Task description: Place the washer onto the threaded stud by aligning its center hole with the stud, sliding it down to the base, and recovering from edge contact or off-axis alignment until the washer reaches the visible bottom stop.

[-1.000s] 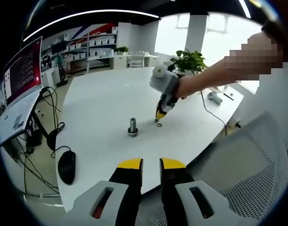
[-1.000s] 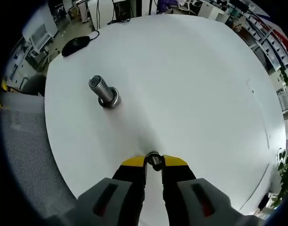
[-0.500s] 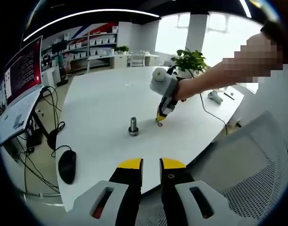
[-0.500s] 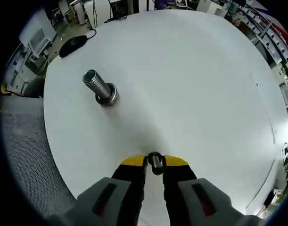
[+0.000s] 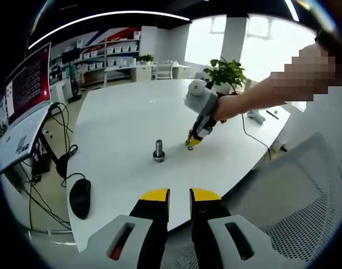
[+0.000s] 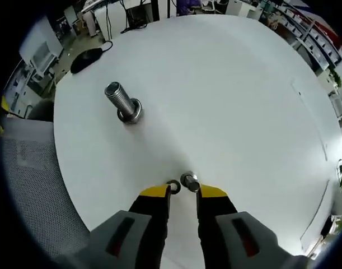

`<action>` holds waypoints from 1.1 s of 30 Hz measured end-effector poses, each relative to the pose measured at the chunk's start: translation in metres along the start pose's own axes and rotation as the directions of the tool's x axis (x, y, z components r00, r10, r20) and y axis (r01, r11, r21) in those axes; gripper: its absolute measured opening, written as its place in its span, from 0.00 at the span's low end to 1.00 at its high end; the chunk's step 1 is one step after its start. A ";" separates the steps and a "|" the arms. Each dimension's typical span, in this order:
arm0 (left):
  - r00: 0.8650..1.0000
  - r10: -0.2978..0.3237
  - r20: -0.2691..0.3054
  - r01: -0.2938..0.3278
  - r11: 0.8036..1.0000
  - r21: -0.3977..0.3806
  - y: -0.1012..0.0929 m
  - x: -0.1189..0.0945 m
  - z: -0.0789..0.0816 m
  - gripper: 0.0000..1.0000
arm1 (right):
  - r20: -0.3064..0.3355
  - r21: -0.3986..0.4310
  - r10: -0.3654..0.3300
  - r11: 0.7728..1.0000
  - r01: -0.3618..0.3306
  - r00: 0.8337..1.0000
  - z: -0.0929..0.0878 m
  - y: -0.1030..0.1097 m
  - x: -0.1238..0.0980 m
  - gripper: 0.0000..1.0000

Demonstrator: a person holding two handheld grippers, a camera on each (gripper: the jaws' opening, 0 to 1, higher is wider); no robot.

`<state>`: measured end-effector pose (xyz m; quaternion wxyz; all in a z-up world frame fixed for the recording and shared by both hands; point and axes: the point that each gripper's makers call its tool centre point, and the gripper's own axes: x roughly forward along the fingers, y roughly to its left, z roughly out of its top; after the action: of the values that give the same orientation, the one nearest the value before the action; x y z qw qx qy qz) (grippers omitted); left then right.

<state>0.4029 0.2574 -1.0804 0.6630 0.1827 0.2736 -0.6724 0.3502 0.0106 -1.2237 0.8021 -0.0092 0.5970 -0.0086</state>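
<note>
The threaded stud (image 6: 123,103) stands upright on its wide base on the white table (image 6: 232,101), up and left of my right gripper (image 6: 183,191). The right jaws stand slightly apart. A small ring, the washer (image 6: 172,185), lies at the left fingertip. A small shiny metal piece (image 6: 189,181) sits just ahead of the right fingertip. In the left gripper view the stud (image 5: 158,150) is mid-table, with the right gripper (image 5: 191,143) tipped down at the table just right of it. My left gripper (image 5: 179,195) hovers off the near table edge, jaws a little apart with nothing between them.
A black mouse (image 5: 79,197) lies near the table's left edge, beside a monitor (image 5: 25,89) and cables. A mesh chair (image 5: 305,213) stands close at the right. The person's arm (image 5: 254,95) reaches in over the table. A potted plant (image 5: 226,72) stands at the back.
The right jaws have parted a little; the metal piece once pinched between them now sits ahead of the tips, with a small ring beside it. The left gripper has not moved.
</note>
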 end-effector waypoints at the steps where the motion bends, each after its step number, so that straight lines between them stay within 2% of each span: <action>1: 1.000 0.000 -0.001 0.000 1.000 0.001 0.000 0.000 0.000 0.12 | 0.000 0.007 0.001 1.000 -0.001 1.000 -0.002 0.002 -0.001 0.21; 8: 1.000 -0.001 -0.005 0.001 1.000 0.003 0.001 0.001 -0.002 0.12 | 0.030 0.094 0.025 0.995 -0.028 0.999 0.000 0.014 0.002 0.21; 11: 1.000 -0.001 -0.007 0.001 1.000 0.003 -0.001 0.000 0.000 0.12 | 0.029 0.089 0.014 0.996 -0.017 0.999 0.001 0.012 0.007 0.20; 13: 1.000 0.000 -0.008 0.000 1.000 0.004 0.000 0.000 -0.001 0.12 | 0.008 0.117 0.024 0.993 -0.025 1.000 -0.002 0.013 0.009 0.20; 25: 1.000 -0.004 -0.009 0.004 1.000 0.005 -0.001 0.000 0.000 0.12 | 0.005 0.084 0.010 0.996 -0.011 1.000 0.001 0.018 0.013 0.19; 28: 1.000 -0.005 -0.011 0.005 1.000 0.006 -0.001 0.001 -0.001 0.12 | -0.003 0.022 -0.011 1.000 0.012 1.000 -0.002 0.016 0.013 0.16; 33: 1.000 -0.003 -0.009 0.003 1.000 0.003 -0.001 0.000 0.000 0.12 | 0.000 0.022 -0.016 1.000 0.016 1.000 0.000 0.016 0.014 0.15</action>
<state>0.4017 0.2577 -1.0806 0.6606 0.1864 0.2758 -0.6729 0.3543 0.0258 -1.2372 0.8023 -0.0051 0.5965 -0.0214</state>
